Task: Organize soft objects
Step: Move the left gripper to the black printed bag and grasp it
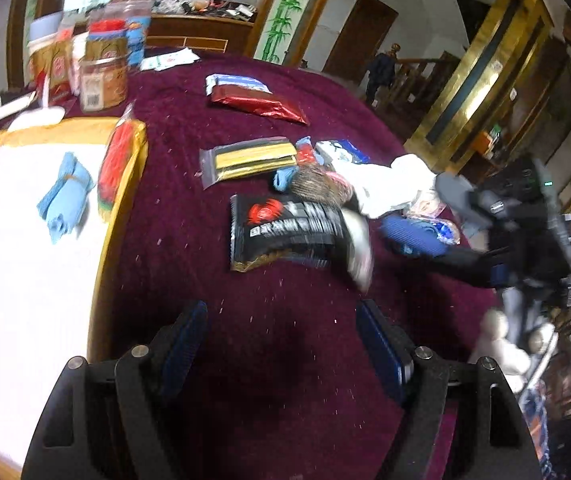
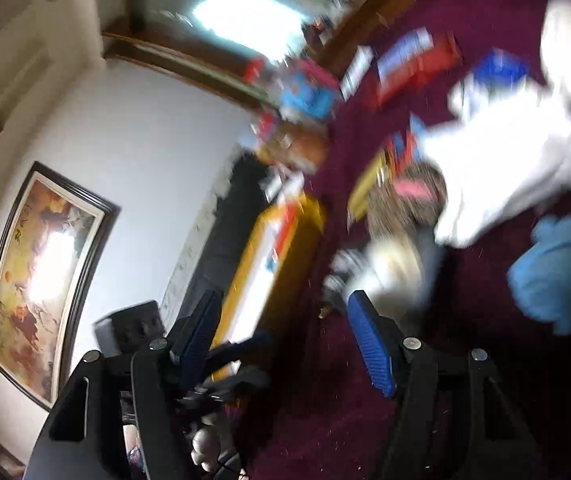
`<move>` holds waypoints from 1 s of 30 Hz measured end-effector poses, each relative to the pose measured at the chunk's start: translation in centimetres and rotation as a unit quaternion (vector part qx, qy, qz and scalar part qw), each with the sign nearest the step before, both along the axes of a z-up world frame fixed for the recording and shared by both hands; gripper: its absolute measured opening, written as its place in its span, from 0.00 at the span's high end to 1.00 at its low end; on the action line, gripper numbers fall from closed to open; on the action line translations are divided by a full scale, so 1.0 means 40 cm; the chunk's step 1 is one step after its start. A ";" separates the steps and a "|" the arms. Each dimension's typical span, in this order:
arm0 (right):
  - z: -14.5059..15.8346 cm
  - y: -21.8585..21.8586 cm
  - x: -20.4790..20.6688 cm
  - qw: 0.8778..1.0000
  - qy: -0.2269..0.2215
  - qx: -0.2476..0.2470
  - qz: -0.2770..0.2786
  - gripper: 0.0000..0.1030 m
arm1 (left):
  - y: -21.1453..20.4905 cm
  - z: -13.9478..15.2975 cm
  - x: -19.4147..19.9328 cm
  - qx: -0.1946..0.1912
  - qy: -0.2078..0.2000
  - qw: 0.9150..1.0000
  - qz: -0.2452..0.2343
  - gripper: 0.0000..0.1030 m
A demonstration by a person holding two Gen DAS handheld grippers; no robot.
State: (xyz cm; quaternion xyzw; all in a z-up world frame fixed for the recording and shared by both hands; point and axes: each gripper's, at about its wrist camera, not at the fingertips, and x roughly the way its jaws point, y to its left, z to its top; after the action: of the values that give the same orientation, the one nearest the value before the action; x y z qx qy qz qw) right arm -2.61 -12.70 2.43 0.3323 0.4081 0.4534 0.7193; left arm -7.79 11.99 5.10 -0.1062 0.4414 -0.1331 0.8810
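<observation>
Over the maroon tablecloth [image 1: 285,340], both grippers held apart, empty.
Left gripper [image 1: 281,344] and right gripper [image 2: 285,340] gaping; black packet [image 1: 285,232] could be snagged instead of white cloth [image 1: 389,188].

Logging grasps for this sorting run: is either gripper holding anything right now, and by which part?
Nothing is held. The left gripper and right gripper both stand open with nothing between their fingers.

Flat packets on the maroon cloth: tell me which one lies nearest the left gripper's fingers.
The black packet with the red emblem and white lettering; the gold-and-black packet and the red foil packet lie farther back.
</observation>
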 end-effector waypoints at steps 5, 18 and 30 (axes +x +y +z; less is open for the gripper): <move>0.016 -0.074 -0.014 0.997 -0.016 0.005 -0.076 0.34 | -0.085 0.022 0.058 0.114 -0.046 0.991 -0.046 0.23; 0.016 -0.212 -0.012 0.976 -0.009 -0.002 -0.219 0.27 | -0.187 -0.029 0.297 0.155 -0.017 0.981 -0.114 0.21; 0.014 -0.196 -0.003 0.976 -0.003 -0.035 -0.213 0.27 | -0.179 -0.017 0.151 0.064 0.058 0.961 -0.263 0.20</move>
State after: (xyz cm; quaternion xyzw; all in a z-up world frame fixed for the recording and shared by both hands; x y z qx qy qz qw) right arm -2.71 -20.55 2.98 0.3846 0.3415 0.2764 0.8118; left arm -1.74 4.84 4.43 0.0623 0.5120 -0.3250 0.7927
